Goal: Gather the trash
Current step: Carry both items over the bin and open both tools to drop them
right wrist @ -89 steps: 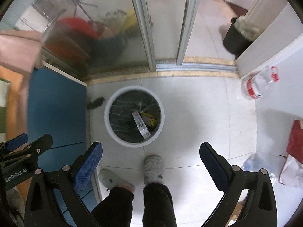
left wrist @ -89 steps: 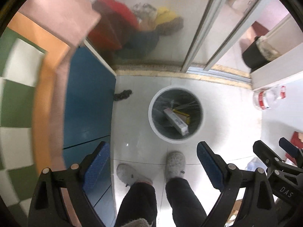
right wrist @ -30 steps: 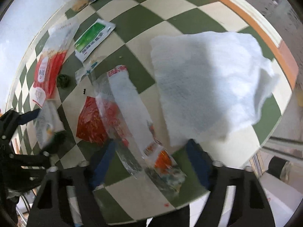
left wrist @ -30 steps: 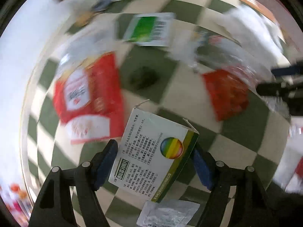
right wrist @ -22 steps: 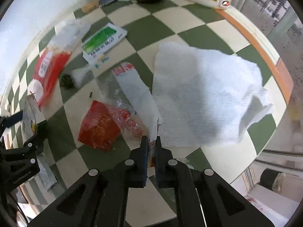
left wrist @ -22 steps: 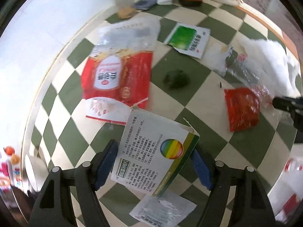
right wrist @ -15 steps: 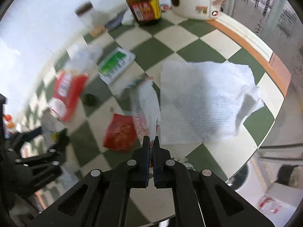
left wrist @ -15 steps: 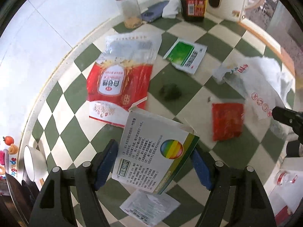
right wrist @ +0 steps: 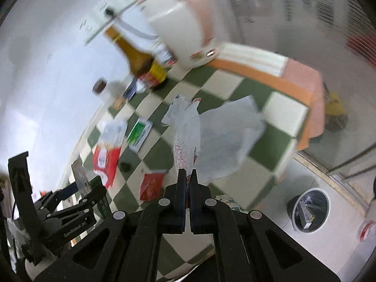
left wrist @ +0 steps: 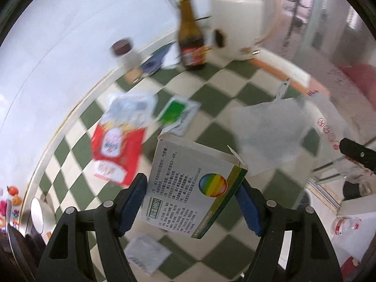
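Observation:
My left gripper (left wrist: 189, 202) is shut on a white and green cardboard box (left wrist: 190, 188) with a rainbow circle, held above the checkered table (left wrist: 235, 89). My right gripper (right wrist: 187, 178) is shut on a clear plastic wrapper (right wrist: 185, 136) with red print, lifted off the table. The wrapper also shows in the left wrist view (left wrist: 329, 127). The left gripper with its box shows in the right wrist view (right wrist: 82, 195). On the table lie a red and white snack bag (left wrist: 117, 145), a green sachet (left wrist: 178, 115), a red packet (right wrist: 151, 185) and a white paper towel (right wrist: 230, 138). A bin (right wrist: 309, 209) with trash stands on the floor.
A brown sauce bottle (left wrist: 190, 37), a white kettle (left wrist: 239, 18), a small jar (left wrist: 124, 51) and a phone (left wrist: 155, 61) stand at the table's far side by the wall. A flat white sachet (left wrist: 145, 253) lies near me. A plastic bottle (left wrist: 345, 225) lies on the floor.
Both grippers have risen and tilted up from the table. The right gripper closed on the plastic wrapper and lifted it. The left still holds the box.

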Demonstrator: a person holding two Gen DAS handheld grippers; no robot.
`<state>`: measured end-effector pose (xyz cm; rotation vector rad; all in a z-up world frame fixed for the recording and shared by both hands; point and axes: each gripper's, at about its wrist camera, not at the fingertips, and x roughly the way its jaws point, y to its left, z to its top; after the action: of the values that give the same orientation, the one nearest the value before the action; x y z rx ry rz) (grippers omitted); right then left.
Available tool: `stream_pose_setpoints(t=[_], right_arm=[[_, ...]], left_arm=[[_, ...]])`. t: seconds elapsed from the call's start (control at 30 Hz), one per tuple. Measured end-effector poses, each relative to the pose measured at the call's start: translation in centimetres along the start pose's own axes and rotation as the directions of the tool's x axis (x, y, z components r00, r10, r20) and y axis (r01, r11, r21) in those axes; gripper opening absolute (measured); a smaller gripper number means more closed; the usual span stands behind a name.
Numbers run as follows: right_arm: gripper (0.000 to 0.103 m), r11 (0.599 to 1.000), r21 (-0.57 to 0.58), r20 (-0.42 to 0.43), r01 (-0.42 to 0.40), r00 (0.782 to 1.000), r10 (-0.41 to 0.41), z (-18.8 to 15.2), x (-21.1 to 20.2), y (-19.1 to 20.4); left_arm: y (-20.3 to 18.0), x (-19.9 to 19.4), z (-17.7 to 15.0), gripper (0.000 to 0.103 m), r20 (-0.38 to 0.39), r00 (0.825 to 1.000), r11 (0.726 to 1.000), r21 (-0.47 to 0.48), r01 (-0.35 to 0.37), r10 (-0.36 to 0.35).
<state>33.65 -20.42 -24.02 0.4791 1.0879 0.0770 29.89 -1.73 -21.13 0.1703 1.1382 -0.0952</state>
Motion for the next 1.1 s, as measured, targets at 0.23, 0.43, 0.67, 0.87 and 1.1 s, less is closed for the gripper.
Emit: stream_pose_setpoints(t=[0.23, 0.43, 0.67, 0.87, 1.1], right_arm=[[0.002, 0.979, 0.188, 0.087, 0.074, 0.992, -0.092, -1.5, -6.5, -11.5], [0.002, 0.909, 0.38, 0.054, 0.169, 0.977, -0.205, -6.6, -9.8, -24.0], [0.002, 0.781, 0.563, -0.087, 0.269, 0.96, -0.268, -15.6, -7.8, -39.1], [0.002, 0.701, 0.638, -0.229, 0.317, 0.948, -0.22, -23.8, 1.1, -50.6], [0.002, 0.672, 0.657, -0.344, 0.342, 0.929, -0.137, -31.1, 14.5, -59.8]], left_arm=[[-11.7, -2.3, 1.9, 0.072, 0.019, 0.989, 0.977, 0.161, 0.139, -0.143], [-24.9, -1.1, 0.3, 0.072, -0.071, 0.967, 0.909, 0.33, 0.253, -0.243], [-39.7, 6.5, -6.6, 0.072, -0.273, 0.924, 0.817, 0.443, 0.368, -0.268], [-48.3, 19.7, -13.3, 0.072, -0.455, 0.863, 0.809, 0.407, 0.423, -0.222], [-54.8, 36.3, -21.0, 0.072, -0.586, 0.807, 0.824, 0.421, 0.38, -0.074]])
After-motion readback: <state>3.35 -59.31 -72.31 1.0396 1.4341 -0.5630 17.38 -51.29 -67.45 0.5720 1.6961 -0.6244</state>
